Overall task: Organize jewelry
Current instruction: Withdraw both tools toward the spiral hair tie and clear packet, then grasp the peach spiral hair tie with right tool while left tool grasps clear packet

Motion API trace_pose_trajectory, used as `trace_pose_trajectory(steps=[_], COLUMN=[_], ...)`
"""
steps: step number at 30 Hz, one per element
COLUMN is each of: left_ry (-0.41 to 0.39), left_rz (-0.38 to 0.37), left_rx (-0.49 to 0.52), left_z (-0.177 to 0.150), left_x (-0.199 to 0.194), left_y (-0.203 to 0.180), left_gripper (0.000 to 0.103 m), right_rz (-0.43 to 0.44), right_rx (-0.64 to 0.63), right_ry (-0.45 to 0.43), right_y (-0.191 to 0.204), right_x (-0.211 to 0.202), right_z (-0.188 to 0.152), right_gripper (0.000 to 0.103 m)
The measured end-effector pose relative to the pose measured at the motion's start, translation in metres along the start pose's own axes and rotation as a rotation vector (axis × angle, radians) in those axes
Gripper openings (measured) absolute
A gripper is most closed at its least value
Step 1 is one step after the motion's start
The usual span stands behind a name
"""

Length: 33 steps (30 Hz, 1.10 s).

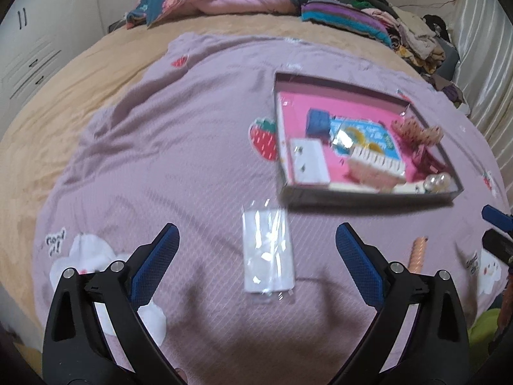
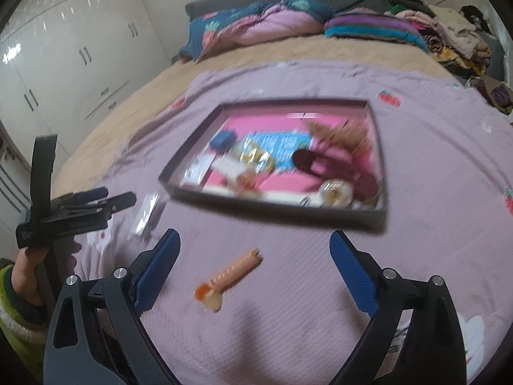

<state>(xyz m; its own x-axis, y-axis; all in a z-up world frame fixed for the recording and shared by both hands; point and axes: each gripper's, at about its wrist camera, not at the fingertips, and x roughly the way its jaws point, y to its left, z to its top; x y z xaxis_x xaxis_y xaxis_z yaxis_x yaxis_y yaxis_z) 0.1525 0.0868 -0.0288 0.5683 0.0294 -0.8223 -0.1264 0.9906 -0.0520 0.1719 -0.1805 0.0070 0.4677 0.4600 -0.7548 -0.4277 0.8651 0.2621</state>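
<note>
Both grippers, left (image 1: pixel 256 250) and right (image 2: pixel 255 250), hang spread over the bedspread (image 1: pixel 160 160). Only the left view shows the clear packet (image 1: pixel 268 253) sharply; the right shows the whole peach hair clip (image 2: pixel 229 274).

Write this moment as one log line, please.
left gripper: open over clear packet | right gripper: open over orange clip | tray: untouched

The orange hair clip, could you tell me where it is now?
The orange hair clip lies on the purple sheet, between the open right gripper fingers, nearer than the tray.
</note>
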Motion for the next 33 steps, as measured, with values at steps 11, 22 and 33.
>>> trace_pose_trajectory(steps=[11, 22, 33], left_ry=[0.062, 0.080, 0.067], left_rz=[-0.016, -0.044, -0.077], left_rx=[-0.040, -0.015, -0.017], left_z=[-0.023, -0.027, -0.025], left_x=[0.024, 0.040, 0.024], left_y=[0.019, 0.007, 0.004], left_gripper=[0.091, 0.058, 0.033], right_rz=[0.066, 0.106, 0.158], right_rx=[0.012, -0.104, -0.119], right_ry=[0.205, 0.195, 0.144], right_y=[0.022, 0.048, 0.052], right_x=[0.064, 0.079, 0.054], right_z=[-0.030, -0.030, -0.024], right_gripper=[0.069, 0.026, 0.019])
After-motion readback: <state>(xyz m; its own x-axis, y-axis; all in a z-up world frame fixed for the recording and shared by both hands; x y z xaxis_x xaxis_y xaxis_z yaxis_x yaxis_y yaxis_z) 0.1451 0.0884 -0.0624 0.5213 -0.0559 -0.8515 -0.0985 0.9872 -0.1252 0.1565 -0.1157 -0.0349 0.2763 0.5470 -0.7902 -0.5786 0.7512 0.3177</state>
